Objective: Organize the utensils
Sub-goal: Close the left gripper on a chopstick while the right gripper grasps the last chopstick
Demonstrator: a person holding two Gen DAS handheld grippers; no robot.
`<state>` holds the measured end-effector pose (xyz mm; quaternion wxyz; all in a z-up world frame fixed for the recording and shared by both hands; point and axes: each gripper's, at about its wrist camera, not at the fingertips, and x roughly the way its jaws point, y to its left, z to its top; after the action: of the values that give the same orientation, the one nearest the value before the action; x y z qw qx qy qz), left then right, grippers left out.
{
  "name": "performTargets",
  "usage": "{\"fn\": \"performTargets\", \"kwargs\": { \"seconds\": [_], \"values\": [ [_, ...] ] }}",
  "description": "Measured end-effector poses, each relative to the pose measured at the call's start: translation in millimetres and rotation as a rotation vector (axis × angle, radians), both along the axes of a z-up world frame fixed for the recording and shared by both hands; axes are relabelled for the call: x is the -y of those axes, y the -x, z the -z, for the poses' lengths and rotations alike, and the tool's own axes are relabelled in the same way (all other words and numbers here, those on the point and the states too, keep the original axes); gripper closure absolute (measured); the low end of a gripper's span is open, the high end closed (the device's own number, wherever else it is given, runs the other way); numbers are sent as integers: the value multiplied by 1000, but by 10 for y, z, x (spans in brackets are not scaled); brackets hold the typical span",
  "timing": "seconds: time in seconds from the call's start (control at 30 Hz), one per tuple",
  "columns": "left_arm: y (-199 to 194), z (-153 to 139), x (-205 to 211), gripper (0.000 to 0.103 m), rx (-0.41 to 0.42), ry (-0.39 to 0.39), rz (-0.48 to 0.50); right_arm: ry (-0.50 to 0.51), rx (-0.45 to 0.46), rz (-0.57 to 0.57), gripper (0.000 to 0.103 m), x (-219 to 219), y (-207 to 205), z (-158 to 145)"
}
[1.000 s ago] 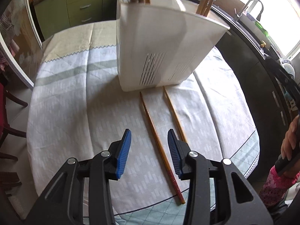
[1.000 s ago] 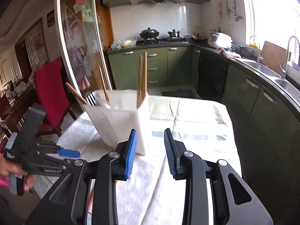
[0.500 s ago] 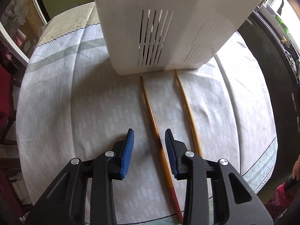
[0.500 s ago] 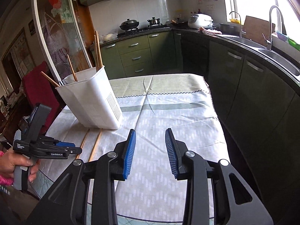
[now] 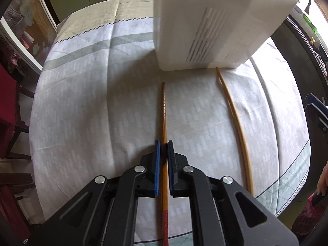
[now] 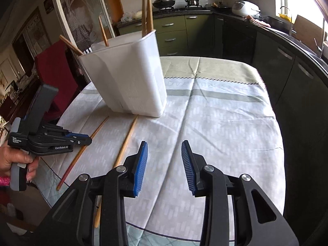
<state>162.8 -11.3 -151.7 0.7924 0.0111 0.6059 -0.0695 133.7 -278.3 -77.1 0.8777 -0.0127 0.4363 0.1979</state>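
Left claw (image 5: 163, 145) clamped on red-tipped chopstick (image 5: 163, 110) over grey-patterned tablecloth (image 5: 92, 102)

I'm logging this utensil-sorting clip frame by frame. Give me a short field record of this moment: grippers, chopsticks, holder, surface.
left gripper: shut on dark chopstick
right gripper: open, nothing between the jaws, over the tablecloth
dark chopstick: red end toward the camera, tip pointing at the holder
pale chopstick: flat on the cloth, to the right of the dark one, ungripped
holder: white, upright, several chopsticks standing in it
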Motion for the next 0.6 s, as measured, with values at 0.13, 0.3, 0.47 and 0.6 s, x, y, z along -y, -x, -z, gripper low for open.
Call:
{"fn": "performTargets", "kwargs": {
  "seconds": [0.13,0.3,0.47,0.6],
  "values": [
    [31,9,-165,96,1,18,-31,42,-59,-86,68,-448,-27,260],
    [54,19,-159,96,7,37,-34,105,-105,-144,64,-944,-121,511],
    [53,24,-94,96,9,42,-26,171,-126,-125,63,-1164,-233,627],
    [101,-10,-298,96,10,49,-22,189,-130,-125,64,-1220,-261,679]
  ]
}}
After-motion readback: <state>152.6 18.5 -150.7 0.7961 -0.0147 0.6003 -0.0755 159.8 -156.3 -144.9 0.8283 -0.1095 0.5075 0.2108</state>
